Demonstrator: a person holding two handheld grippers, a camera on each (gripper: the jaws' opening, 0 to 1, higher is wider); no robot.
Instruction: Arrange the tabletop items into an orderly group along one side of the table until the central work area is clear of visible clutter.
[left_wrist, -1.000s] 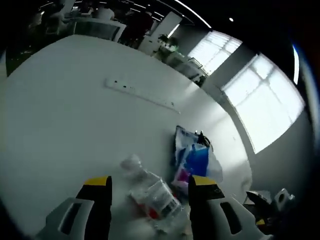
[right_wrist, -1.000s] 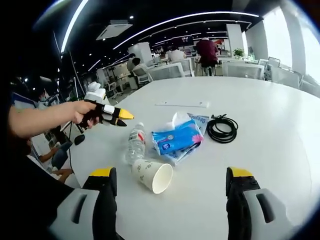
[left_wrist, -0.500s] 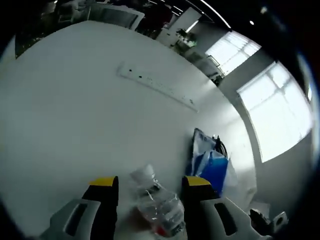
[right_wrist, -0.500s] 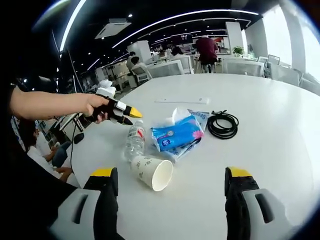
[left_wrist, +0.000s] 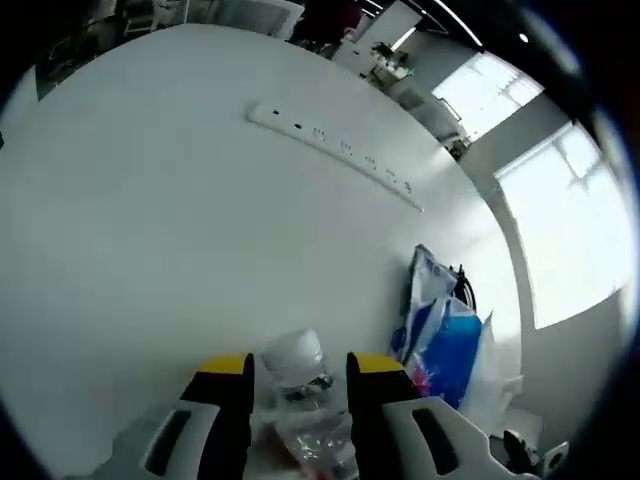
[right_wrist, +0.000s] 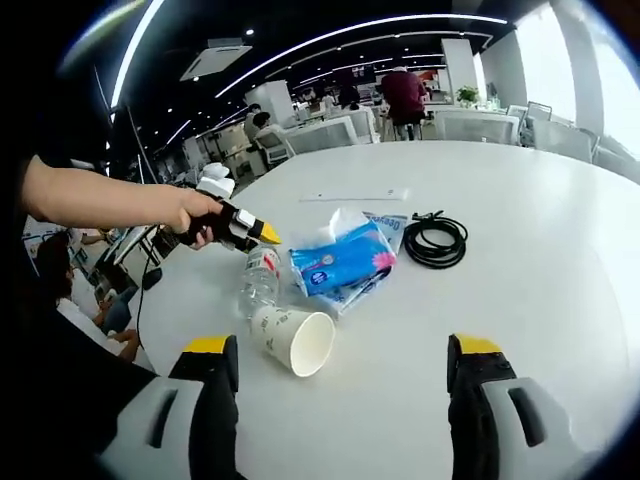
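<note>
The lower part of the bottle (left_wrist: 300, 400) was cut off by the edge, between the left gripper (left_wrist: 298, 372) jaws.

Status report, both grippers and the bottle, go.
Left gripper closing around the lying water bottle, grip unconfirmed. Right gripper open, empty. Paper cup, tissue pack and cable coil clutter the table centre.

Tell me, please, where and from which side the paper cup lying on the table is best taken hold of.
Grip the paper cup across its side wall, near the middle, coming down from above. It lies tipped over with its open mouth facing the right tool, so the round wall is exposed, and squeezing the rim would likely crush it. The water bottle lies close behind, so approach from the front.
</note>
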